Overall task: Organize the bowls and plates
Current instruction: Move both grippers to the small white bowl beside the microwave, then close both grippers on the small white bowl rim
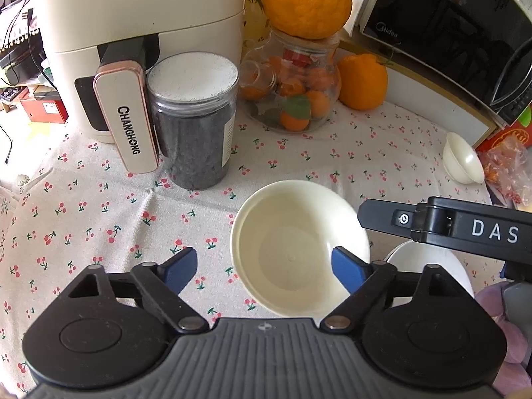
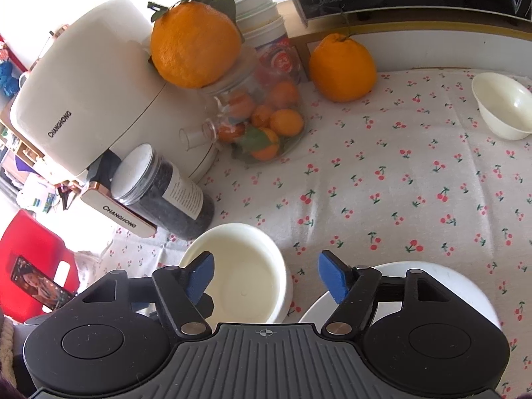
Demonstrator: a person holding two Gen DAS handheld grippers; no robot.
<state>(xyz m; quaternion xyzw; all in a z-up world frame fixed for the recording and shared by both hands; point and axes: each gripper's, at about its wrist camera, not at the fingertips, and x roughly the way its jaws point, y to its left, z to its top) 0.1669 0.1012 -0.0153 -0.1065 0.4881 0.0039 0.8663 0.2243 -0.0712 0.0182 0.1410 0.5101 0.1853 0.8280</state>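
A cream bowl (image 1: 292, 242) stands upright on the cherry-print cloth. My left gripper (image 1: 264, 271) is open around its near left rim: the right blue pad (image 1: 347, 272) hangs over the bowl's inside, the left pad (image 1: 181, 271) stands clear over the cloth. In the right wrist view the same bowl (image 2: 246, 276) lies under my right gripper's left pad (image 2: 201, 277). My right gripper (image 2: 267, 277) is open, and its other pad is above the rim of a white plate (image 2: 439, 271). A smaller cream bowl (image 2: 502, 104) sits far right. The plate (image 1: 429, 259) lies under the right gripper's body.
At the back stand a cream air fryer (image 1: 133, 33), a dark-filled jar (image 1: 196, 126), a glass jar of small oranges (image 1: 292, 93) with a big orange on top, another orange (image 1: 362, 81) and a microwave (image 1: 449, 26). Bare cloth (image 2: 399, 183) stretches between the bowls.
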